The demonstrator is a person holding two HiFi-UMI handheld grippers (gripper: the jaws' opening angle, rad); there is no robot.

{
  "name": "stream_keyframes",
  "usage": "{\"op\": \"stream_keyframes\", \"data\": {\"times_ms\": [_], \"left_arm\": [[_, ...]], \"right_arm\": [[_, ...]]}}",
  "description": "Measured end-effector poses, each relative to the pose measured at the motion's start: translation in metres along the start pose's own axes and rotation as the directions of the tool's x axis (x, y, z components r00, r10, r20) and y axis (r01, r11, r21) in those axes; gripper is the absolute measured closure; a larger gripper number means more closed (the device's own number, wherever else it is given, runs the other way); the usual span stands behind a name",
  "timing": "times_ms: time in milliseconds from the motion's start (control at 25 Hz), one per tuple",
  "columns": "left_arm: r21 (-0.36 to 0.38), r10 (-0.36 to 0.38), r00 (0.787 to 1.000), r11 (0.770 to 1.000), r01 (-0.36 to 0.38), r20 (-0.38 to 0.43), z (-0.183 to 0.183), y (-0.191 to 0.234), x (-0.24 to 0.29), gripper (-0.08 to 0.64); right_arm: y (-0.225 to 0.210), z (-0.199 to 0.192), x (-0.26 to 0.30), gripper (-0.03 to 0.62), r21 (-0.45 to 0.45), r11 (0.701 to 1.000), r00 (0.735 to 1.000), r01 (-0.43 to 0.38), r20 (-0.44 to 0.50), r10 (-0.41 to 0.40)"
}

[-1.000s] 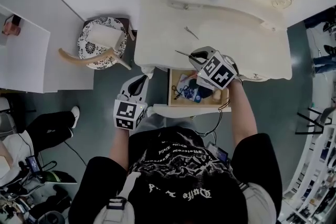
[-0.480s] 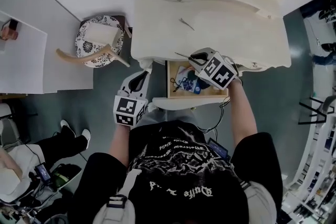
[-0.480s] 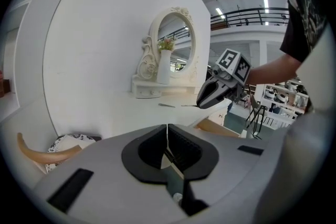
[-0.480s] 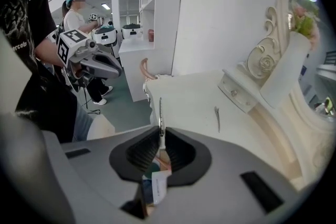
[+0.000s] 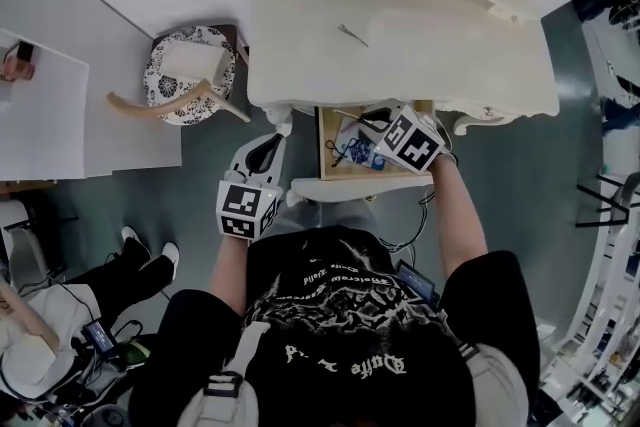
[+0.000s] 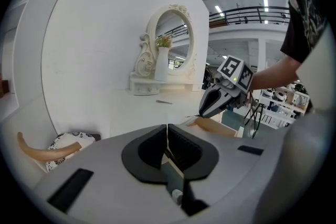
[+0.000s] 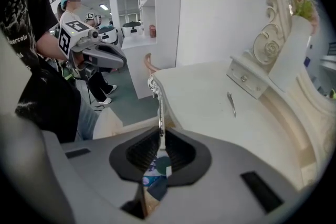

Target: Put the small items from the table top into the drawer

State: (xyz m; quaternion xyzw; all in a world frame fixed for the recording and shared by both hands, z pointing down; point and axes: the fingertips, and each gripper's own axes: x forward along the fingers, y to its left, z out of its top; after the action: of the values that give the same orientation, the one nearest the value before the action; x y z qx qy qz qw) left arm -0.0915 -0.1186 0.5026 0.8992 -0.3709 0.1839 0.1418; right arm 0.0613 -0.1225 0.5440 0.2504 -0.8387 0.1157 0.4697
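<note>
The white dressing table (image 5: 450,45) has its wooden drawer (image 5: 335,173) pulled out, with a blue packet (image 5: 362,155) and a dark cord inside. My right gripper (image 5: 372,118) hangs over the drawer's back edge, shut on a thin metal hair clip (image 7: 160,113) that sticks out past its jaws. The packet (image 7: 155,181) shows below those jaws. A second metal clip (image 5: 352,35) (image 7: 231,104) (image 6: 164,102) lies on the table top. My left gripper (image 5: 268,150) (image 6: 167,136) is left of the drawer, off the table's corner, shut with nothing in it.
A chair with a patterned cushion (image 5: 190,75) stands left of the table. A mirror (image 6: 173,39) and a white vase (image 7: 289,55) stand on the raised shelf at the table's back. A seated person's legs (image 5: 110,275) are at the lower left.
My right gripper has come off the table's front edge and down over the open drawer, still holding the thin clip. The left gripper has stayed where it was.
</note>
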Motion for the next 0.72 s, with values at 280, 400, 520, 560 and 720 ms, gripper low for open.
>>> {"op": "stream_keyframes", "data": {"times_ms": [280,400,520,560,720], "left_arm": [[-0.005,0.004,1.0,1.0,-0.004,-0.014,-0.005,-0.002,0.001,0.538],[-0.003,0.003,1.0,1.0,-0.003,-0.025,-0.008,-0.005,0.001,0.539],[-0.002,0.006,0.999,1.0,-0.006,-0.035,-0.011,-0.005,0.001,0.538],[-0.003,0.007,0.999,1.0,-0.007,-0.038,-0.011,-0.005,0.002,0.539],[-0.006,0.016,0.999,1.0,-0.016,-0.046,-0.015,-0.004,0.0,0.538]], "right_arm": [[0.01,-0.017,0.016,0.545,0.046,0.999,1.0,-0.02,-0.002,0.02],[0.011,-0.025,0.023,0.545,0.046,0.999,1.0,-0.007,-0.017,0.008],[0.011,-0.033,0.032,0.545,0.081,0.997,1.0,-0.004,-0.023,0.006],[0.012,-0.036,0.036,0.545,0.093,0.996,1.0,-0.004,-0.027,0.007],[0.011,-0.041,0.048,0.545,0.109,0.994,0.999,0.011,-0.038,-0.007]]}}
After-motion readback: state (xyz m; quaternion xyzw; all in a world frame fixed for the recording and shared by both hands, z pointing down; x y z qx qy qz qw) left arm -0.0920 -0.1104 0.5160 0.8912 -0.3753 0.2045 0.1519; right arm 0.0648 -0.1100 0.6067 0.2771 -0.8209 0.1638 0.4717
